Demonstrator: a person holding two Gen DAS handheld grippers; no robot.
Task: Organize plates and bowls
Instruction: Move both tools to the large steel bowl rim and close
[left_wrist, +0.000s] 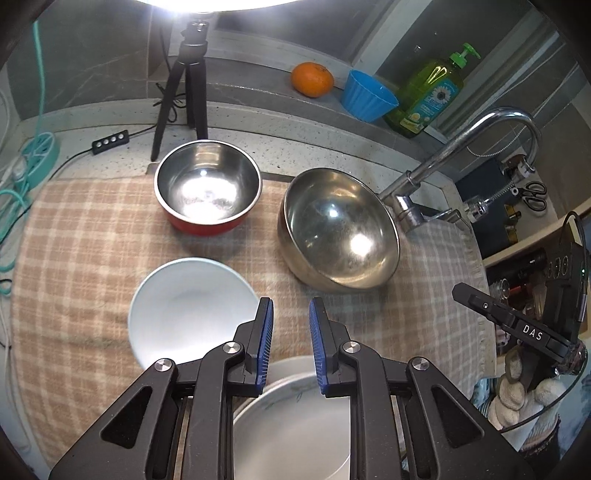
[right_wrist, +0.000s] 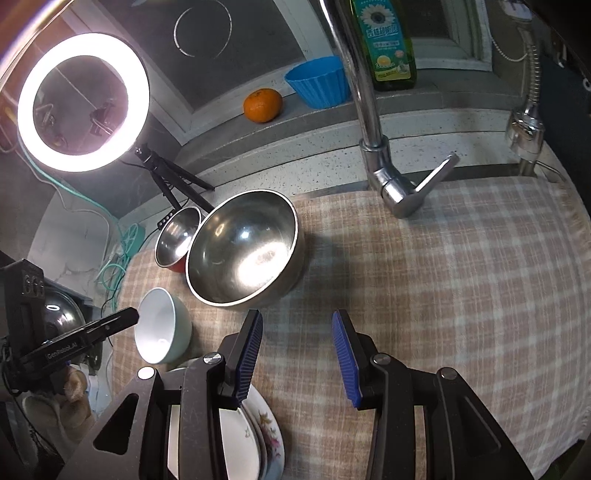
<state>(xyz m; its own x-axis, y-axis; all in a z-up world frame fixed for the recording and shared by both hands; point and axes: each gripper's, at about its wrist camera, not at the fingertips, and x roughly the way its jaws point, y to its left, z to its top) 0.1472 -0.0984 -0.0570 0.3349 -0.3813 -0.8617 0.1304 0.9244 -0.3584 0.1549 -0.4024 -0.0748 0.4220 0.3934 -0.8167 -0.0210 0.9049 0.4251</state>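
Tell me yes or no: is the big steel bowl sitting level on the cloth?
No, the big steel bowl is tipped on its side on the checked cloth, its opening facing the faucet side.

The left gripper (left_wrist: 291, 321) is hovering with jaws narrowly parted; the right gripper (right_wrist: 297, 334) is hanging wider open, both empty.

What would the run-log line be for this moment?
left gripper: open, empty, over stacked plates | right gripper: open, empty, over checked cloth | white bowl, red-sided steel bowl, large steel bowl: separate, unstacked
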